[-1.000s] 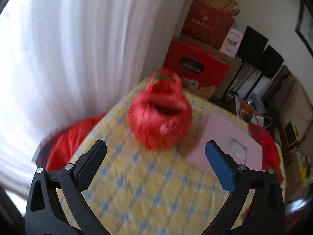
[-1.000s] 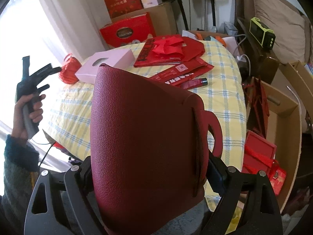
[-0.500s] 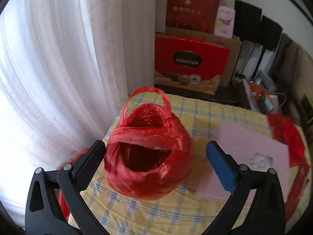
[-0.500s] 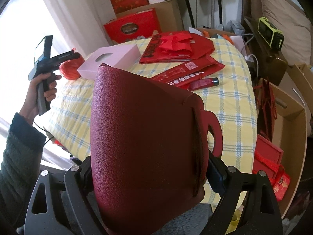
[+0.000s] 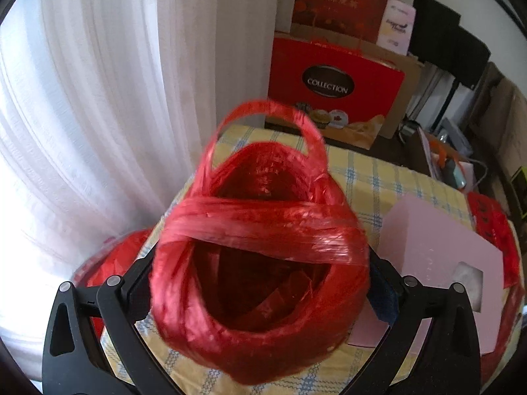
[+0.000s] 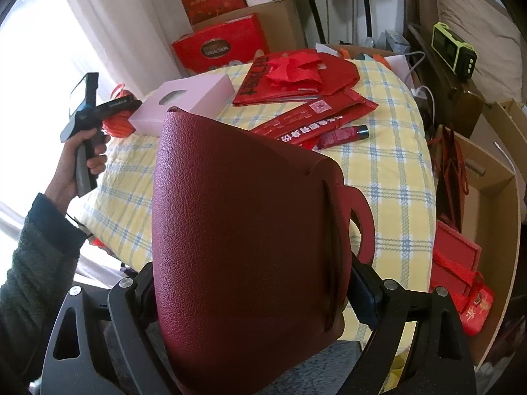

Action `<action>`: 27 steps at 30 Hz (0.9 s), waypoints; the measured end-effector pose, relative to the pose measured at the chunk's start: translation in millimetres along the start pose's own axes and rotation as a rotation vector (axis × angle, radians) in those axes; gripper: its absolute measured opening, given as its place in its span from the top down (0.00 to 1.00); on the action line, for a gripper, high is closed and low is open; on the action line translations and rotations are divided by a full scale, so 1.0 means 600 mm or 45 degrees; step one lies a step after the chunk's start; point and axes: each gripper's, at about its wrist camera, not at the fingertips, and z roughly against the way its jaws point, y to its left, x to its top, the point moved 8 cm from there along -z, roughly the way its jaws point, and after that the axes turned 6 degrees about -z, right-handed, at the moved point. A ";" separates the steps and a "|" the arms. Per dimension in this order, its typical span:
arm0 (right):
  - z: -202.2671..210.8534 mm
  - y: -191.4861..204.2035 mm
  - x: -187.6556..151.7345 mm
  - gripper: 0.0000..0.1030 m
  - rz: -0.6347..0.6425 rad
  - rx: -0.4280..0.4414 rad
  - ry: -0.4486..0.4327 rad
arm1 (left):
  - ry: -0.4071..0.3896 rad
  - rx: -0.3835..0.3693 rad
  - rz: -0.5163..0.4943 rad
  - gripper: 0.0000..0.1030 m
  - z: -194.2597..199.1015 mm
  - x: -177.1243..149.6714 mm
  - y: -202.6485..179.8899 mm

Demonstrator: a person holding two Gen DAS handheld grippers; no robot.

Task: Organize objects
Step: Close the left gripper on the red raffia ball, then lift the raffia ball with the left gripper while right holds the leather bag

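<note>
Now red twine ball sits btwn left gripper fingers.

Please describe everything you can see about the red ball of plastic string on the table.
The red ball of shiny plastic string is wound from flat, glossy ribbon-like strands, hollow in the middle, its opening facing the camera. One loose loop arches above it like a handle. It sits near the edge of the yellow checked tablecloth, beside the white curtain and a flat pink box. It lies between the fingers of the left claw; whether they press it is unclear.
</note>
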 end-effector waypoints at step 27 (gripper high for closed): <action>-0.003 -0.007 -0.010 0.12 -0.053 0.040 -0.005 | -0.154 0.055 -0.064 0.07 0.093 -0.007 0.010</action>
